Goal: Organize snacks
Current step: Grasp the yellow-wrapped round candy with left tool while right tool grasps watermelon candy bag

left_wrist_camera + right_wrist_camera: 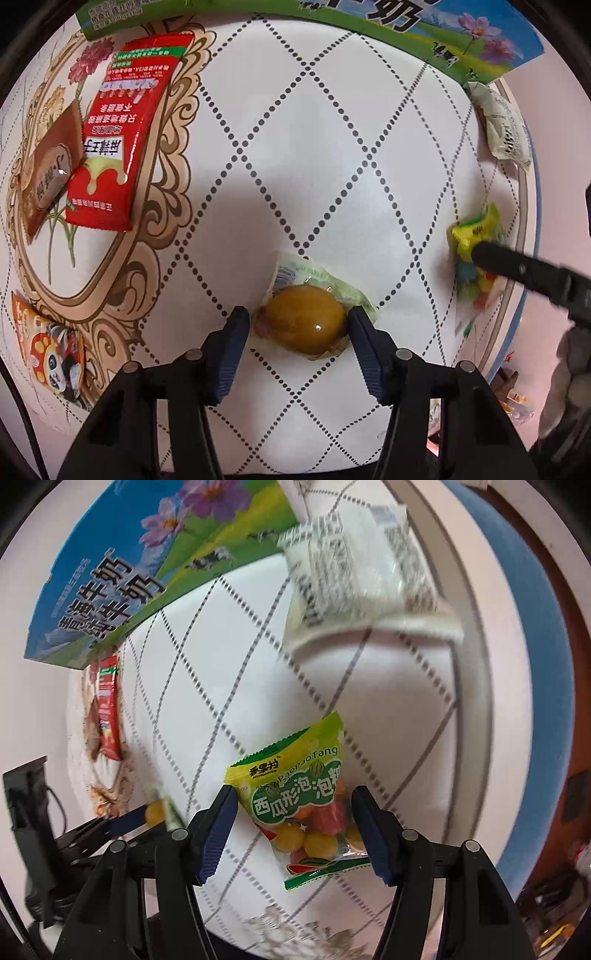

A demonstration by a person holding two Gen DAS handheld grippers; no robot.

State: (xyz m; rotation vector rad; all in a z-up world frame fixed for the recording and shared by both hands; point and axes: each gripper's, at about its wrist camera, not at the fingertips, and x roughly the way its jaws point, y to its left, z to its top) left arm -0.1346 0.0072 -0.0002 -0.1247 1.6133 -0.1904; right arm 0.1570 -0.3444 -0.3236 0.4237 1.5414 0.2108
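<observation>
We're working over the round table (332, 147), white cloth with a dotted diamond grid, and taking the milk carton (424, 33) at its far edge as our landmark. Left gripper (297, 325) is pointing steeply down at the vacuum-packed egg (304, 319), which is lying mid-table, well on the near side of the carton; the right pad is touching the egg, the left pad (236, 332) is sitting just off it, so we're calling it a loose straddle, not a firm grip. Right gripper (291, 812) is bracketing the green candy bag (295, 794), near the table rim and also well on the near side of the carton; both pads are standing just clear of the bag's edges, so the fingers are open around it. White wrapped snack (354, 565) is lying right beside the carton's corner. Red packet (125, 133) is lying near the carton's other end, overlapping the brown sachet (48, 173). Panda packet (51, 350) is lying far from the carton, at the near rim.
</observation>
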